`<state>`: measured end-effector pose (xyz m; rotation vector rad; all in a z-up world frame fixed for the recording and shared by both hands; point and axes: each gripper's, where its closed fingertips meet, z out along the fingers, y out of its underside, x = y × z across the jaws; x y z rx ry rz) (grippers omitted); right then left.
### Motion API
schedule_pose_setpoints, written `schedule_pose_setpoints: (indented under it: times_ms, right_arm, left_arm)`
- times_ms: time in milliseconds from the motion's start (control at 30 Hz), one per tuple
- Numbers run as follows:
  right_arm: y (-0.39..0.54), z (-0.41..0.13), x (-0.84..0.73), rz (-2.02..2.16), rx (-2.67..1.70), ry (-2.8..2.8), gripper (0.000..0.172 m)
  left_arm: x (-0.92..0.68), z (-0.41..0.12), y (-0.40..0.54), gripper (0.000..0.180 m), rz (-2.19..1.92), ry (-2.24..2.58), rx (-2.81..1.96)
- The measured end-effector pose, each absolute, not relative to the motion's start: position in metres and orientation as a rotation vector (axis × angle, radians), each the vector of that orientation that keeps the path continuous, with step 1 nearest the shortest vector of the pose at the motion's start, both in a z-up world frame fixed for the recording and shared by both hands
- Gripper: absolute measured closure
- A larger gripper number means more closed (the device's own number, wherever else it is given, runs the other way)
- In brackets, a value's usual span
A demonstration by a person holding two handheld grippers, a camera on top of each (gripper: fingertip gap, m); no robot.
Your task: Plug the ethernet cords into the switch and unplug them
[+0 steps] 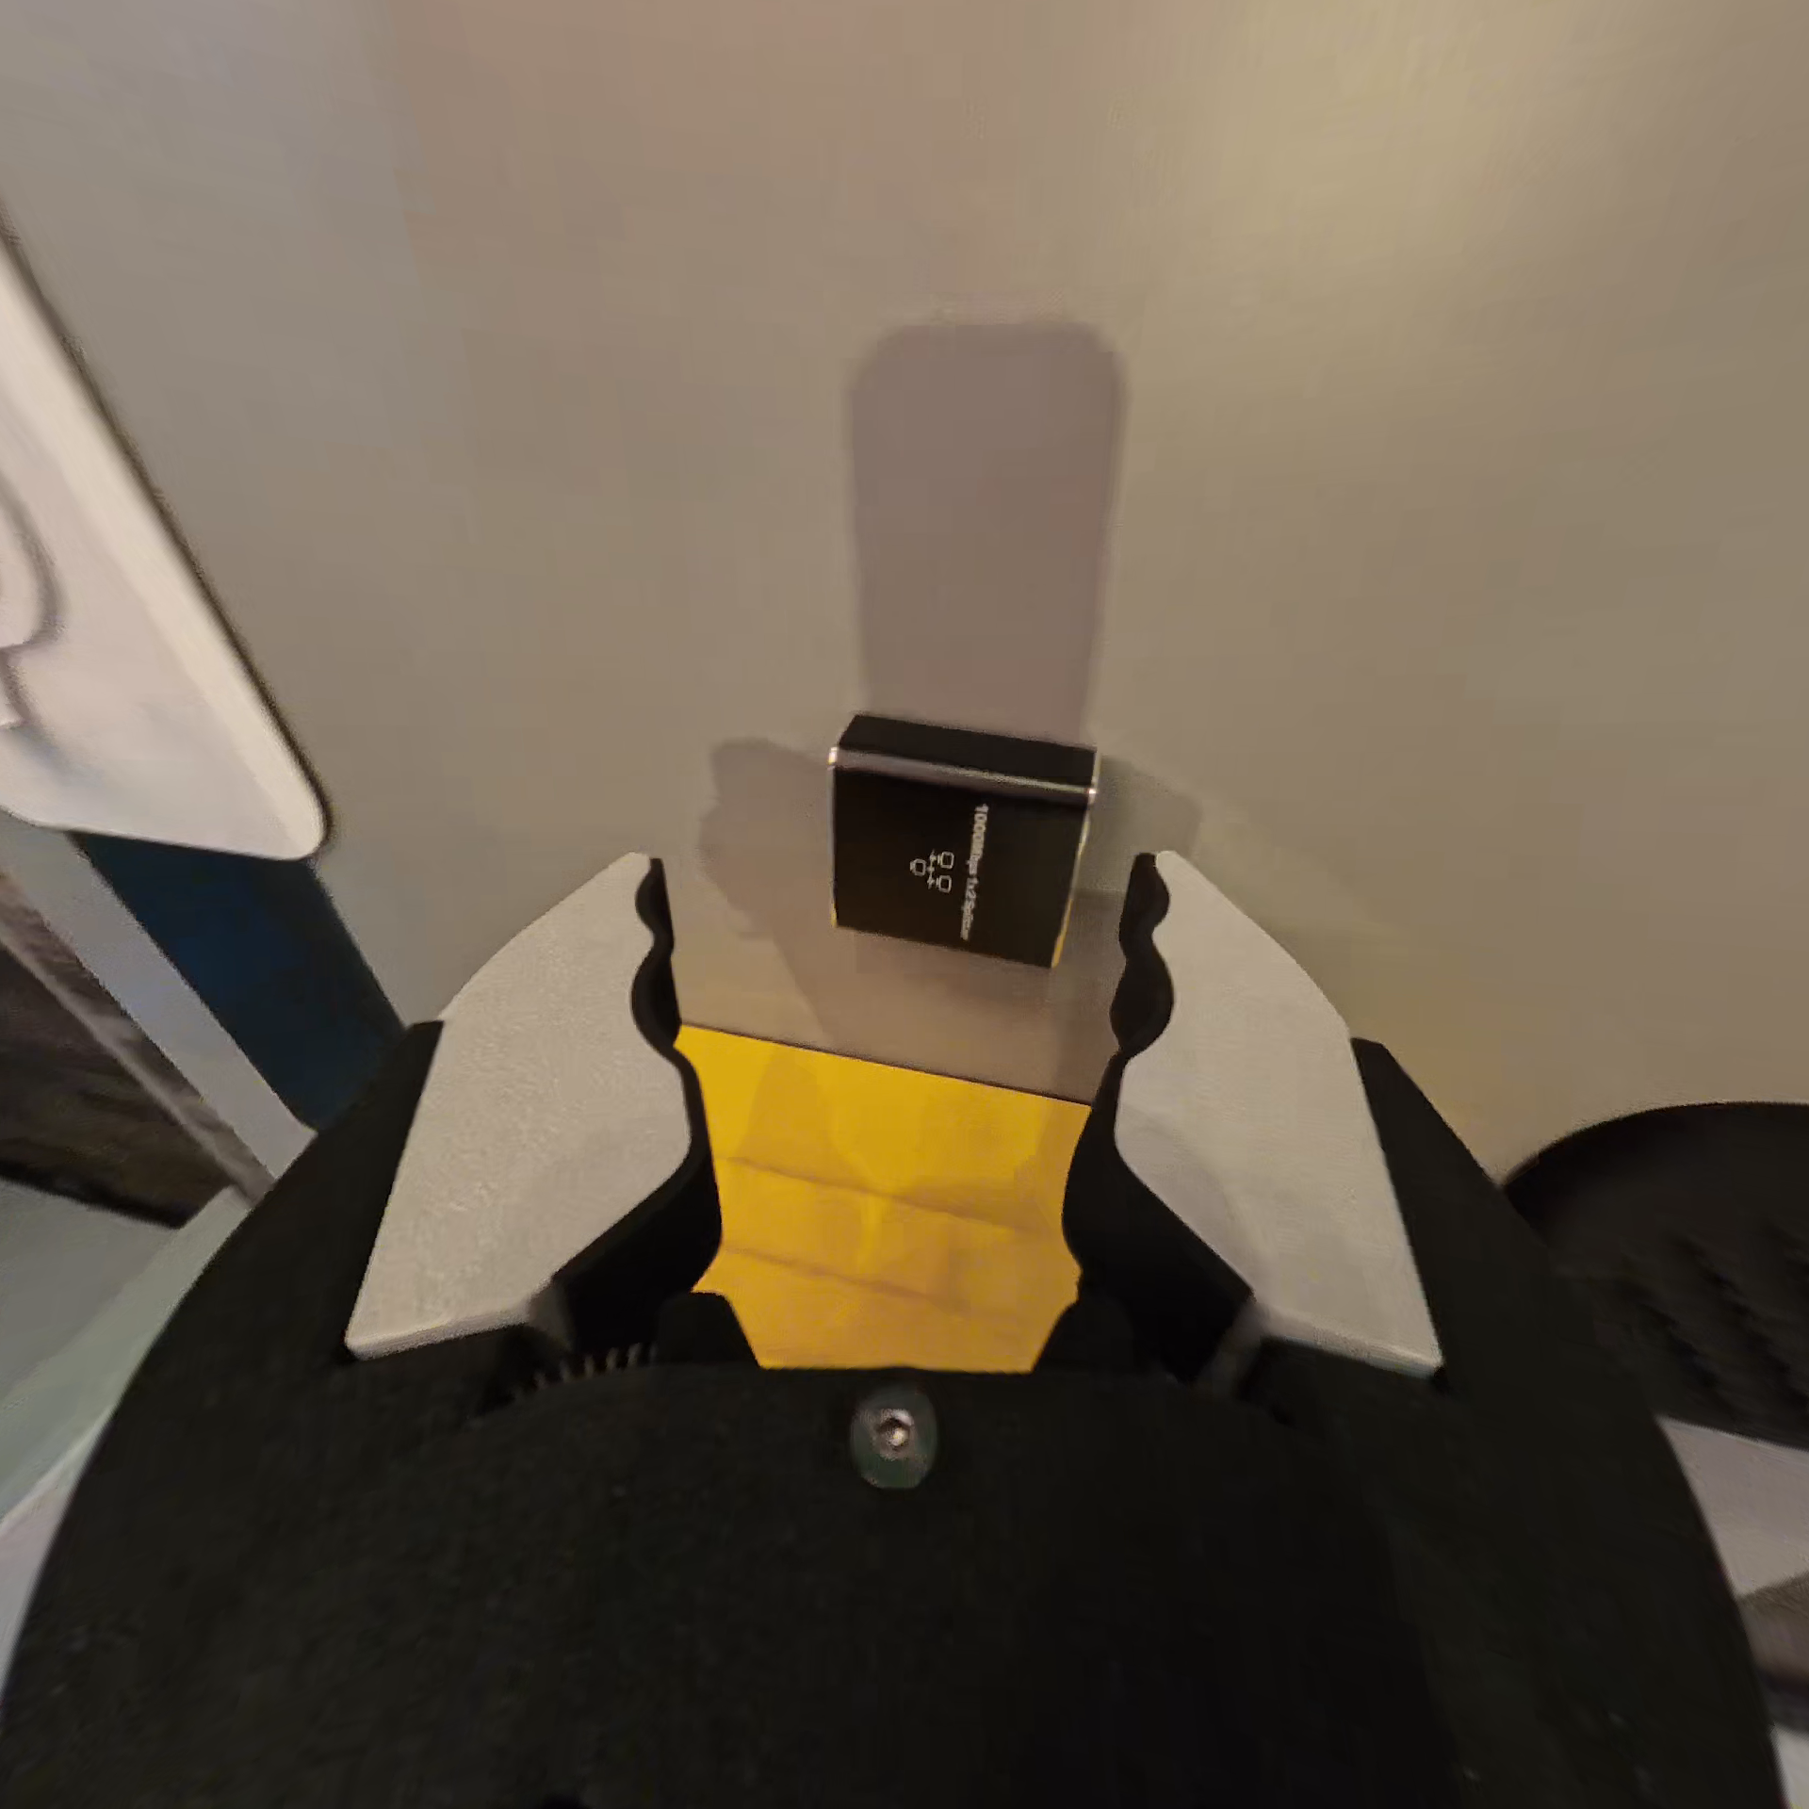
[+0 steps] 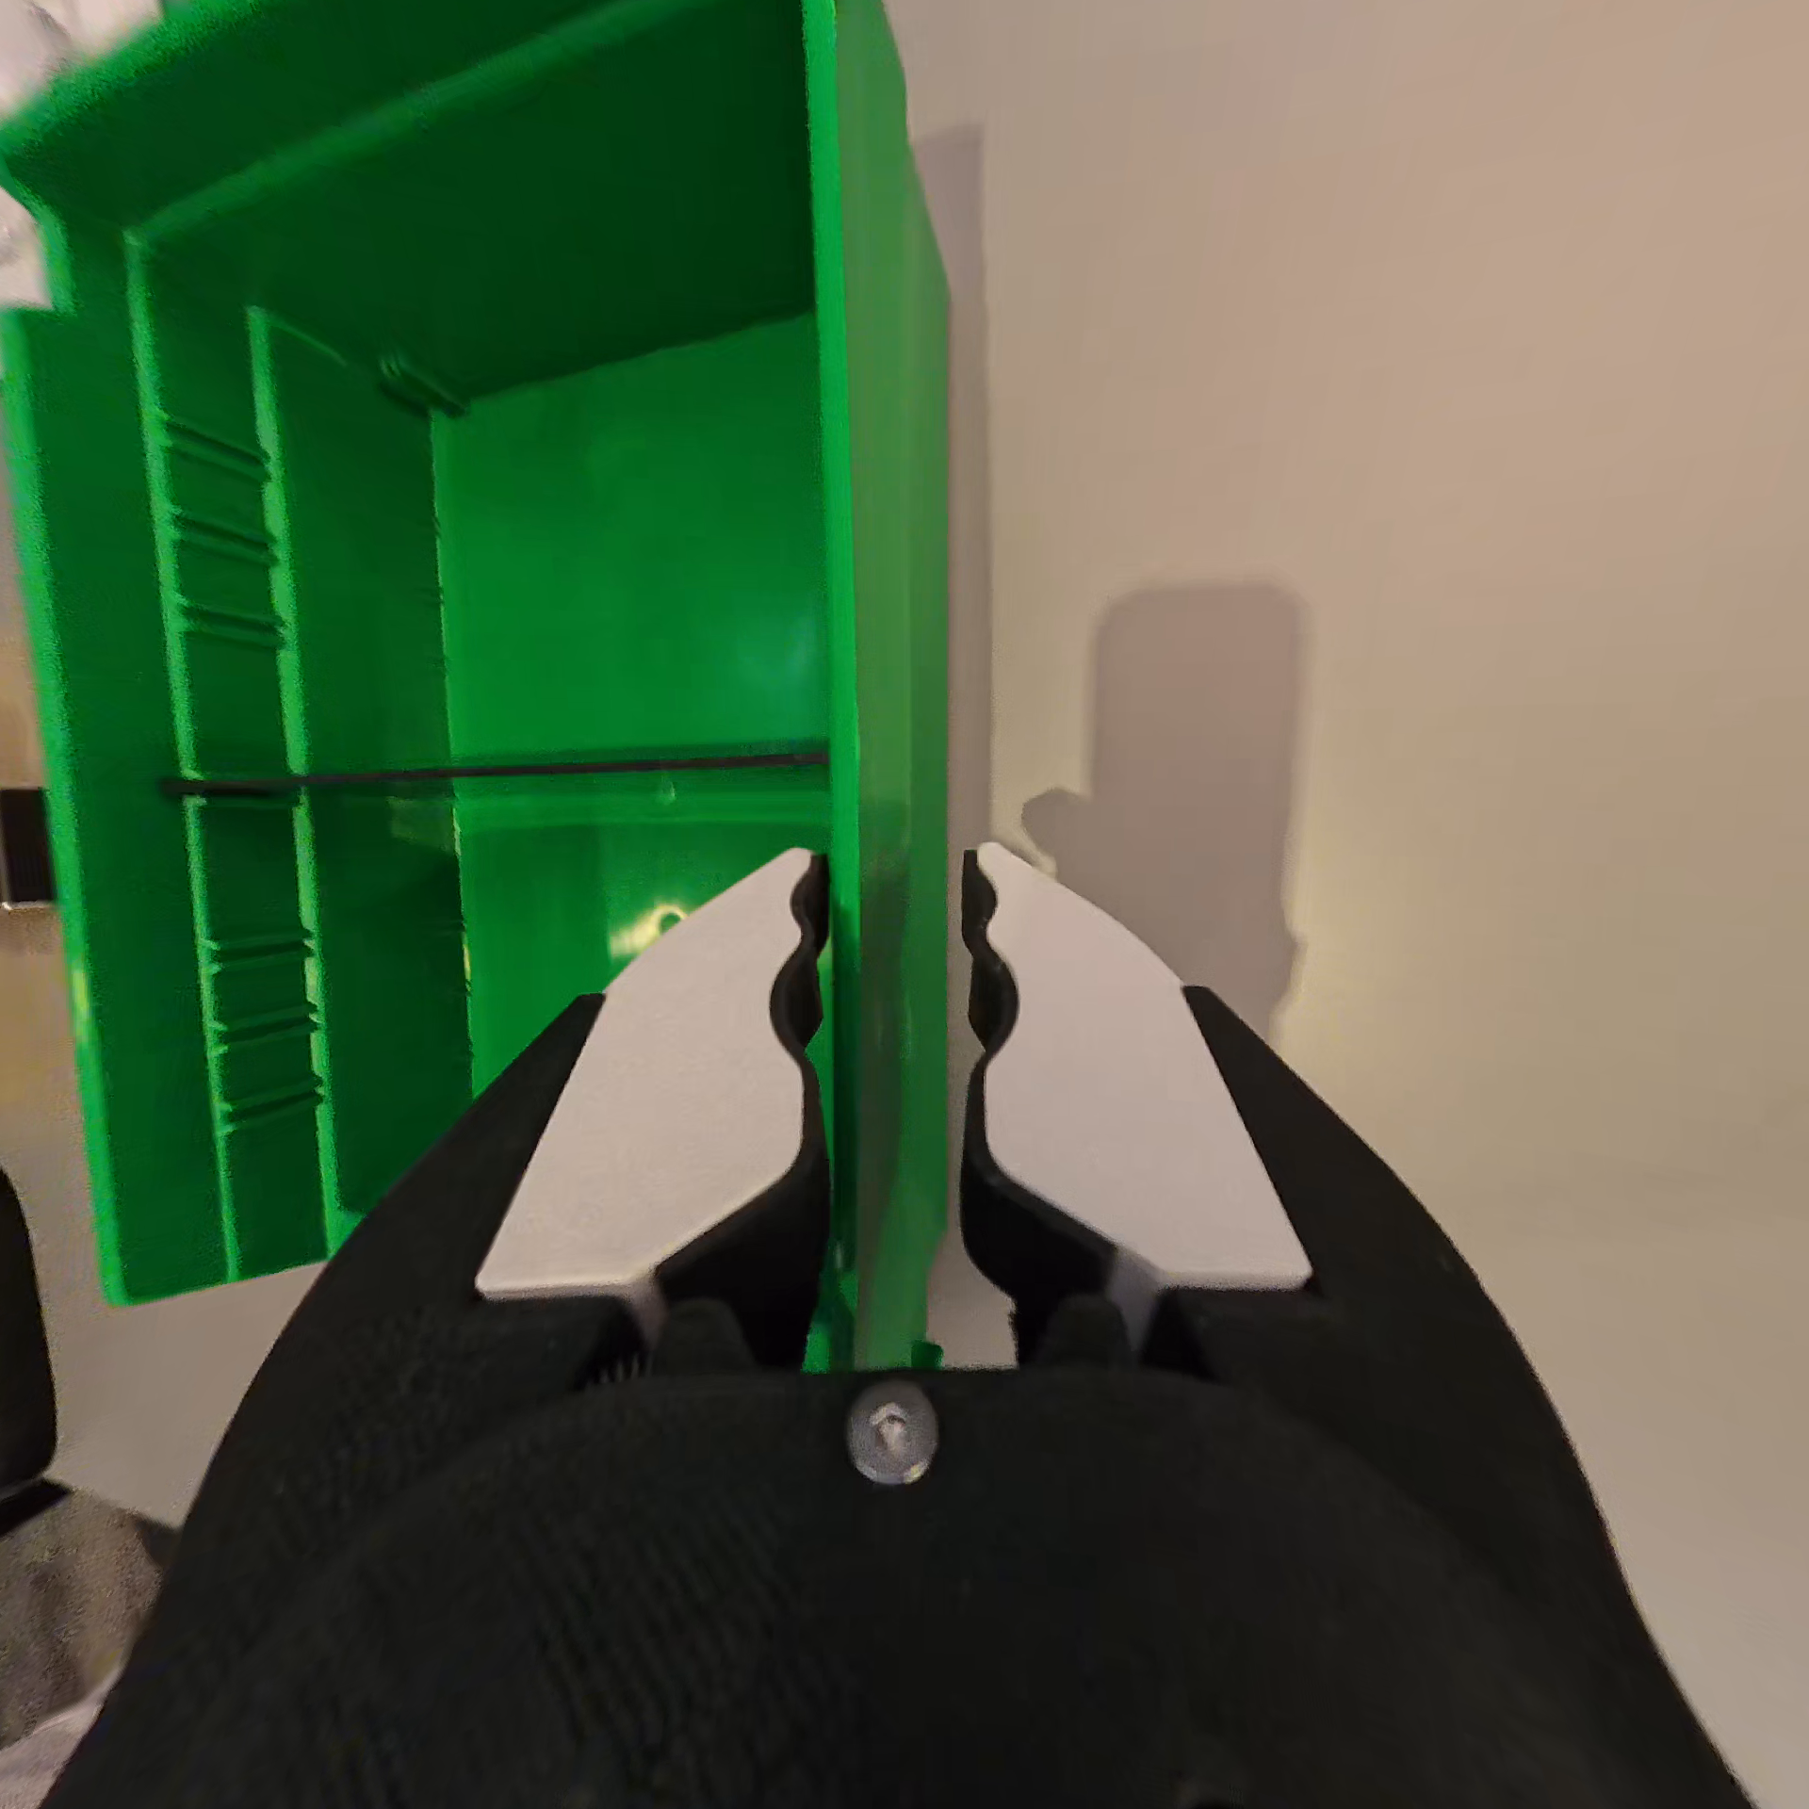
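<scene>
Starting out: no ethernet cords seen, nothing plugged yet.
Switch (image 1: 964,847) lies at 12 o'clock, between wide-open left gripper (image 1: 905,871) fingertips, untouched; right gripper (image 2: 896,861) straddles green bin (image 2: 886,587) wall, grip uncertain.

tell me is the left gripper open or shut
Open: the left gripper stands spread wide, and the black switch lies on the table ahead, apart from both fingers.
</scene>
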<state>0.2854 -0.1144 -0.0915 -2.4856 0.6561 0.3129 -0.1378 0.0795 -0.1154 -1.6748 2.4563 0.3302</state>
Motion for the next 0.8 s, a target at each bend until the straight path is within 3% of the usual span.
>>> schedule_pose_setpoints:
  times_ms: [200, 333, 467, 567, 667, 800]
  right_arm:
    - [-0.106, 0.011, 0.298, 0.109, -2.067, 0.454, 0.144]
    - [-0.107, 0.105, 0.283, 0.009, -1.606, 0.226, 0.144]
    - [-0.106, 0.155, 0.236, 0.075, -1.373, 0.002, 0.142]
    - [-0.097, 0.173, 0.201, 0.020, -1.318, -0.144, 0.143]
    - [-0.081, 0.175, 0.176, -0.121, -1.343, -0.236, 0.143]
    - [-0.063, 0.167, 0.160, -0.265, -1.415, -0.299, 0.144]
  left_arm:
    - [-0.124, 0.006, 0.057, 0.099, -0.168, 2.022, -1.586]
    - [-0.179, 0.058, 0.072, 0.096, -0.208, 1.720, -1.581]
    - [-0.262, 0.052, 0.093, 0.151, -0.055, 1.488, -1.605]
    - [-0.303, 0.031, 0.090, 0.144, -0.072, 1.355, -1.610]
    - [-0.337, 0.001, 0.100, 0.121, 0.031, 1.301, -1.673]
    - [-0.361, -0.041, 0.115, 0.128, 0.197, 1.382, -1.778]
